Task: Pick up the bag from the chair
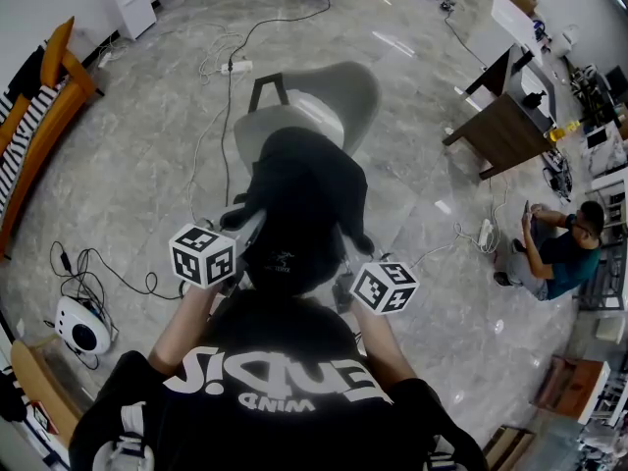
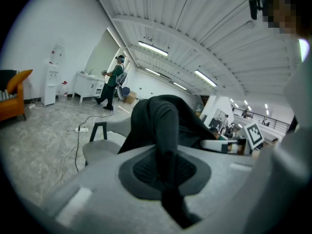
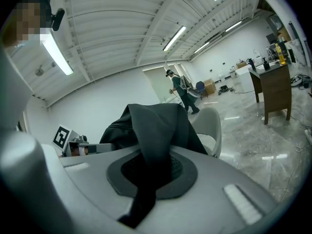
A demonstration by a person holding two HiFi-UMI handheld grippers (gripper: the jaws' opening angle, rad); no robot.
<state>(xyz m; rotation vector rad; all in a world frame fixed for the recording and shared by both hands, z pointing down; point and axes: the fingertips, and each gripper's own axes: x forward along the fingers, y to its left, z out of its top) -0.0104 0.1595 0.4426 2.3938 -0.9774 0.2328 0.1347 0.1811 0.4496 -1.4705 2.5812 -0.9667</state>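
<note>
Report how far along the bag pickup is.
Done: the left gripper and the right gripper are each shut on a strap of the bag. In hand: the bag hangs between them, by the chair. Left: bring it well away from the chair; whether it is already off the seat cannot be told.

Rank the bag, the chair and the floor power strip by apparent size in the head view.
1. bag, nearest the camera
2. chair, partly covered, so the gap is unsure
3. power strip, clearly smallest
</note>
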